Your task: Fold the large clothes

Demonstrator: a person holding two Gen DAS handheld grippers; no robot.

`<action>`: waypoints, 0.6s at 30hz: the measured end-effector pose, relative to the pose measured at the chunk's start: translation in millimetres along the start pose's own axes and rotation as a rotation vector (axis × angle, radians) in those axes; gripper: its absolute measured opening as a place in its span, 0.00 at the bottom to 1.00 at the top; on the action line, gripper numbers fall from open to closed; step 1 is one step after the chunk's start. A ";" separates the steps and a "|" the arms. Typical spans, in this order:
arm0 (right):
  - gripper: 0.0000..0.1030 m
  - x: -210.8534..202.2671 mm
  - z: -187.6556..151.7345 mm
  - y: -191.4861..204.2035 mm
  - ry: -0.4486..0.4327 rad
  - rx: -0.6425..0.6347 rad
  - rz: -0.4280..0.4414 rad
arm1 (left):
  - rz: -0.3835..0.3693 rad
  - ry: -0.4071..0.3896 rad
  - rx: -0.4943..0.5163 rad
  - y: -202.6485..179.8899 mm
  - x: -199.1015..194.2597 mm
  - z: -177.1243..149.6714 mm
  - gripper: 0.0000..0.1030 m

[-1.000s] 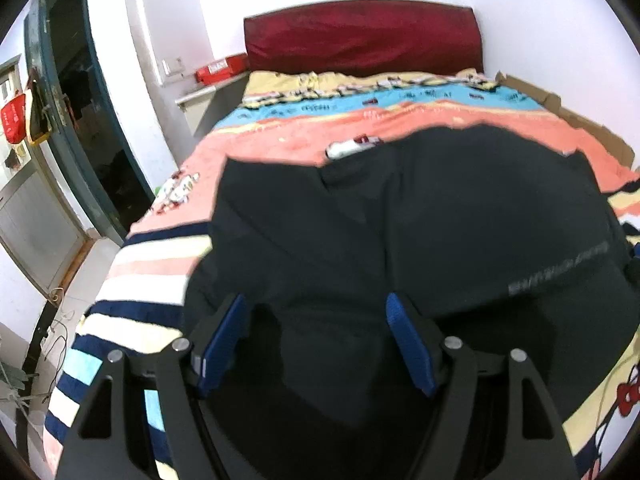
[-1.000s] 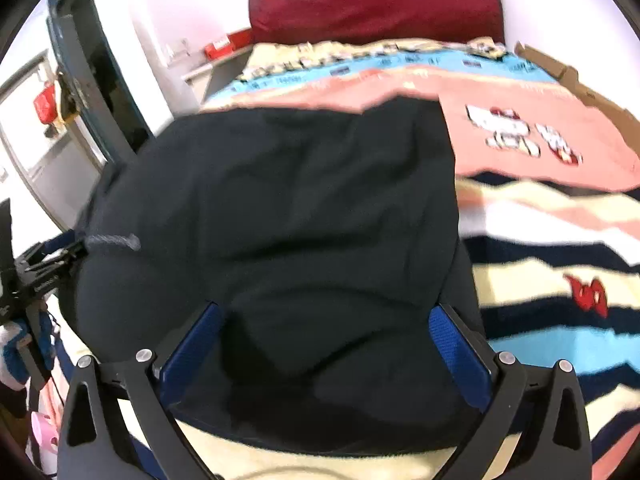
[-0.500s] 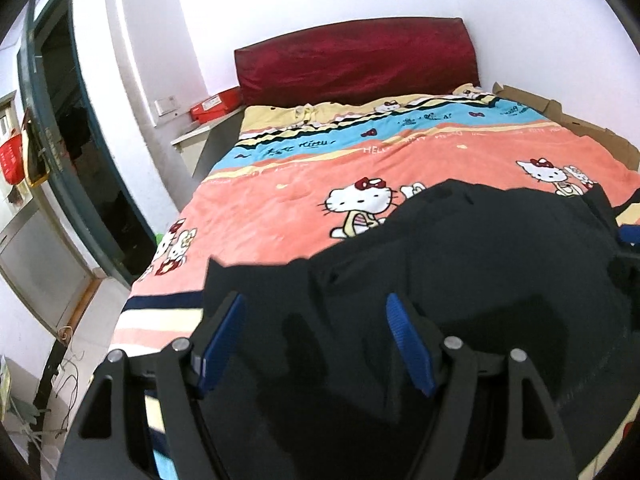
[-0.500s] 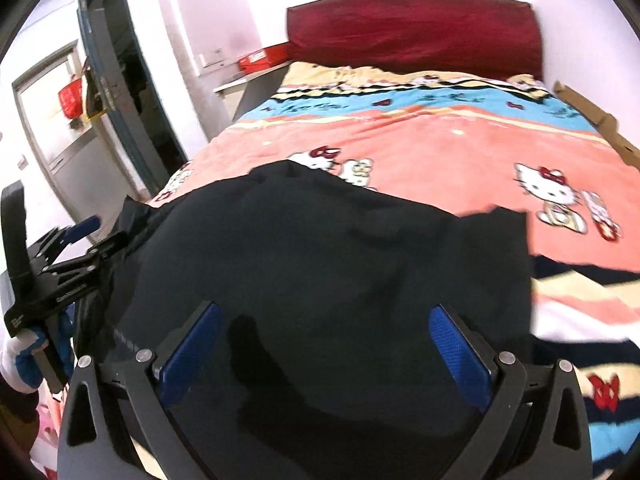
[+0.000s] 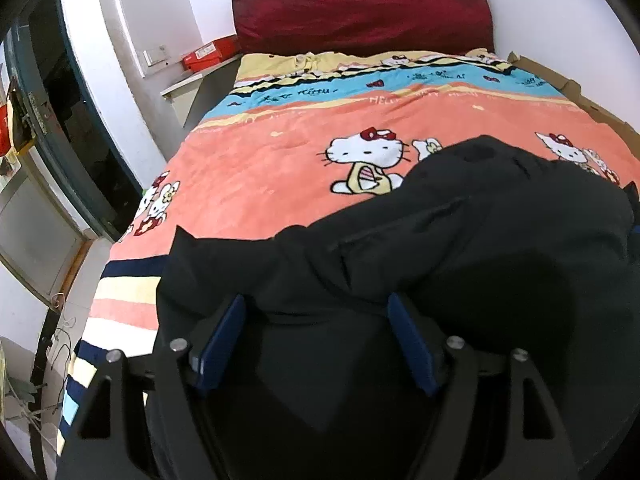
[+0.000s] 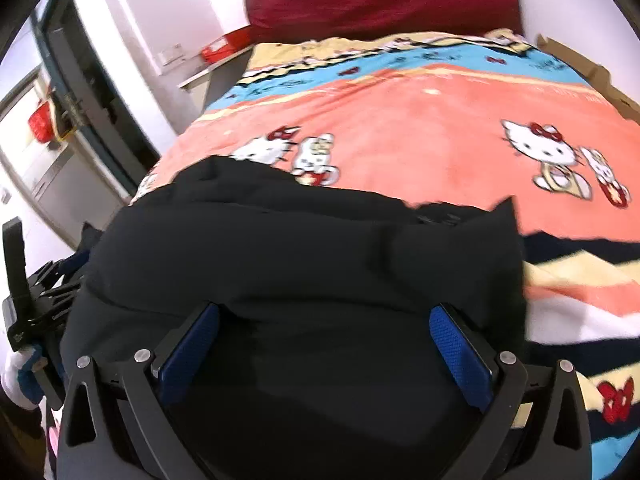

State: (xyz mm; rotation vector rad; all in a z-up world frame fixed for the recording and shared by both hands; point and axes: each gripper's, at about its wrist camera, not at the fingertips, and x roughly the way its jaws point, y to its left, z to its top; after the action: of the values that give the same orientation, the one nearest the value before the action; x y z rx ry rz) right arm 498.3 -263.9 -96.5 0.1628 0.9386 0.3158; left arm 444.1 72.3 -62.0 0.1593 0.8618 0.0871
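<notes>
Black cloth fills the near half of both my views: the black garment lies bunched on the bed's cartoon-cat blanket, its far edge over the coral band and its near part over the stripes. Going left to right, my left gripper stands with jaws wide, blue pads apart, the dark fabric spread under and between them; neither pad presses on it. My right gripper is likewise spread wide over the same garment, nothing pinched. At the left edge of the right wrist view I can see my other tool. A dark red headboard backs the bed; a red box sits on a ledge at left.
</notes>
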 end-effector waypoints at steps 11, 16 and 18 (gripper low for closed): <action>0.99 -53.3 -21.0 -55.7 -0.026 0.130 -0.142 | -0.078 0.045 -0.035 24.8 -24.1 2.9 0.71; 0.99 -104.0 -31.0 -60.5 -0.083 0.126 -0.138 | -0.113 0.013 -0.072 50.7 -61.4 -2.6 0.71; 0.99 -117.3 -37.0 -58.2 -0.091 0.118 -0.138 | -0.137 0.018 -0.085 59.1 -69.3 -6.1 0.71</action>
State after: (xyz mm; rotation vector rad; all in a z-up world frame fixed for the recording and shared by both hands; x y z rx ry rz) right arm 415.2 -358.1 -44.2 0.2172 0.8740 0.1247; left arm 393.8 121.4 -3.8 0.0194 0.8829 -0.0029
